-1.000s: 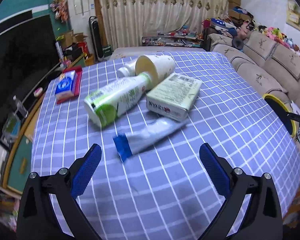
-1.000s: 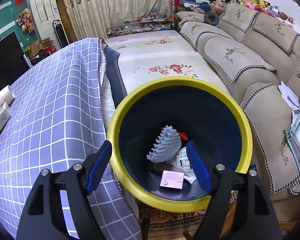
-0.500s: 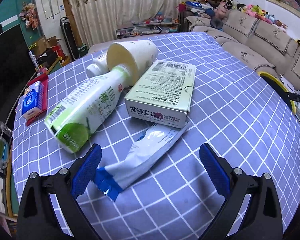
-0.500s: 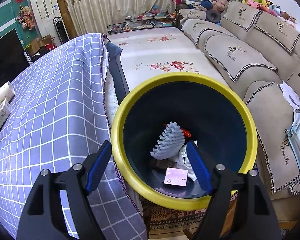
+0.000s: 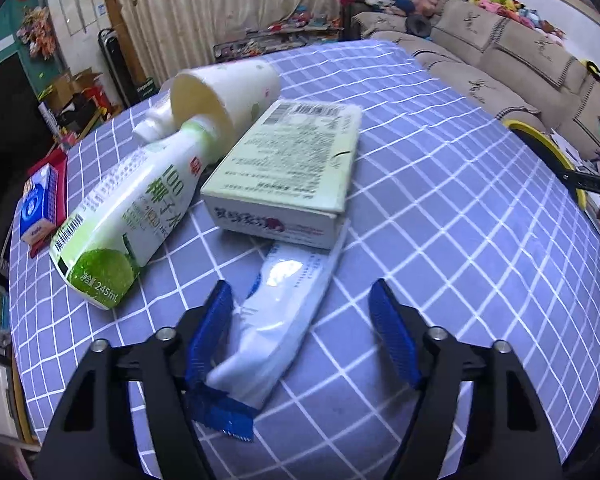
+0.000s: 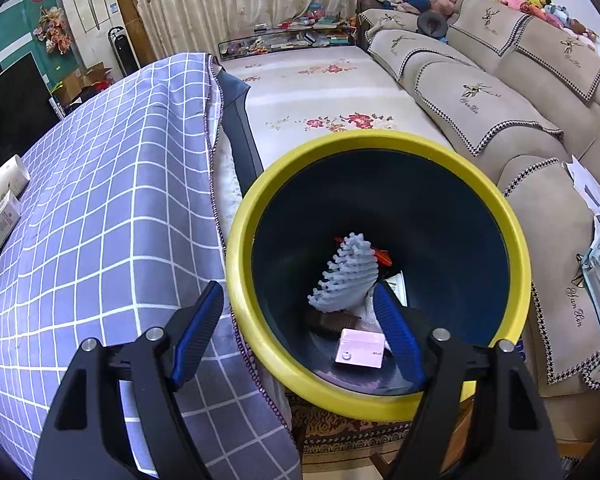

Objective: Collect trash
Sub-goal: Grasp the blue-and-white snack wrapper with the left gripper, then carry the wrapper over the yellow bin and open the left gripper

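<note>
My left gripper is open and low over the checked tablecloth, its blue pads either side of a white and blue plastic wrapper; the left pad is at the wrapper's edge. Behind the wrapper lie a pale green carton box, a green and white bottle and a tipped paper cup. My right gripper is open and empty above the rim of a yellow-rimmed dark bin that holds a grey foam piece and a pink box.
A blue carton on a red tray lies at the table's left edge. The bin's yellow rim shows beyond the table's right edge. A sofa and a floral mat lie past the bin.
My left gripper has moved forward and down until the wrapper lies between its pads, and the pads have come closer together. The right gripper has barely moved over the bin.
</note>
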`<state>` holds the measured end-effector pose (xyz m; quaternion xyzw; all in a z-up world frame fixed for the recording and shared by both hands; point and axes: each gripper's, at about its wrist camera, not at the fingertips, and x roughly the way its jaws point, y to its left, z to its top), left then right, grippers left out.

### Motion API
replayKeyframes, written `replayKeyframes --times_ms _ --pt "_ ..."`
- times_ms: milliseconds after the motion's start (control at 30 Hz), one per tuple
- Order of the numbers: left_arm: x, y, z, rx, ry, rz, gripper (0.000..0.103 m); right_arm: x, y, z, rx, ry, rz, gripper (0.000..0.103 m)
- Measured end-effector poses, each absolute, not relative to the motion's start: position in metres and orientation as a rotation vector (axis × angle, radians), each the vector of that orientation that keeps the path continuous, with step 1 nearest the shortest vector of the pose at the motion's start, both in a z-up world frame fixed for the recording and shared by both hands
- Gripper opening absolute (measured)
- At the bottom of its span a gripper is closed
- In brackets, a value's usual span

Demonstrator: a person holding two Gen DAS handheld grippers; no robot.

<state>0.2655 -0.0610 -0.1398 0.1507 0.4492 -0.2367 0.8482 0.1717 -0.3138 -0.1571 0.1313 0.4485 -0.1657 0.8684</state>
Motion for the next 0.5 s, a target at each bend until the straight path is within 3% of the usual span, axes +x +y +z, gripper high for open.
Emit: replayKeyframes --times_ms 167,233,500 --pt "0.268 -0.055 -0.138 0.299 0.952 -0.504 0.053 0.168 -0.318 -0.158 0.280 0.939 -0.348 0.073" --pt "0.267 -0.052 -0.137 0.296 0.955 -0.512 0.039 0.167 -0.319 -0.160 0.288 0.940 -0.349 0.073" --pt "0.246 -0.049 -0.133 0.261 0.983 -0.561 0.030 0.166 -0.317 -0.161 0.291 0.940 -0.335 0.073"
